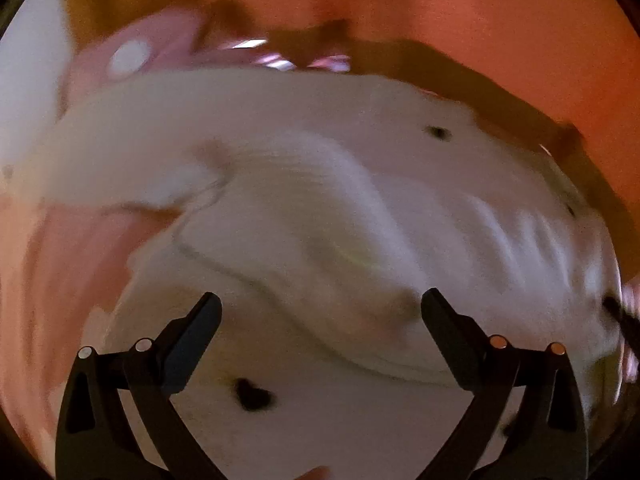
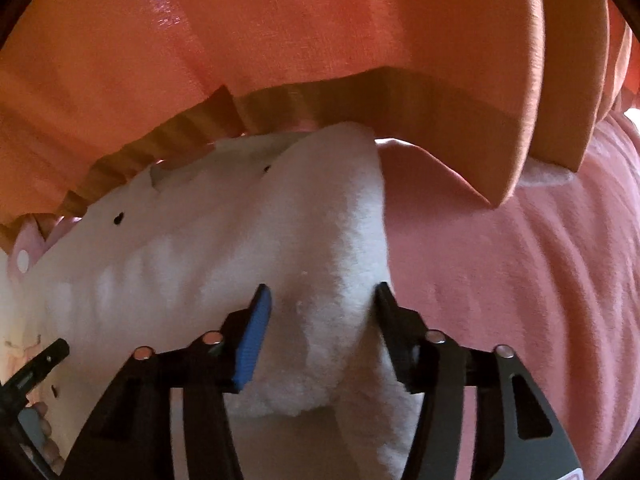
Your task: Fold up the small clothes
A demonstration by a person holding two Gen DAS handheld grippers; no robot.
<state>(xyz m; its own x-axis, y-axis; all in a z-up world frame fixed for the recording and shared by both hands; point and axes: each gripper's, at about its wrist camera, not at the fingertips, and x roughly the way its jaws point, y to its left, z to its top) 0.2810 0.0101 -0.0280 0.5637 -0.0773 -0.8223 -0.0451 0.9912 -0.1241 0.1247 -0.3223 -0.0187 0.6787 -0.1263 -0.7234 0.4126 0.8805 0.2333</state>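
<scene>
A white fleecy small garment (image 1: 304, 184) with small black marks fills the blurred left wrist view. My left gripper (image 1: 322, 308) is open just above it, fingers wide apart, holding nothing. In the right wrist view the same garment (image 2: 224, 232) lies bunched on a pink bedcover (image 2: 520, 272). My right gripper (image 2: 322, 300) has a thick fold of the white fleece between its fingers (image 2: 256, 328), which press on it from both sides. The left gripper's black tip (image 2: 44, 356) shows at the left edge.
An orange pleated curtain (image 2: 280, 40) hangs behind the garment, its hem just above the cloth. A pink item with a white dot (image 1: 132, 58) lies at the garment's far left; it also shows in the right wrist view (image 2: 24, 256).
</scene>
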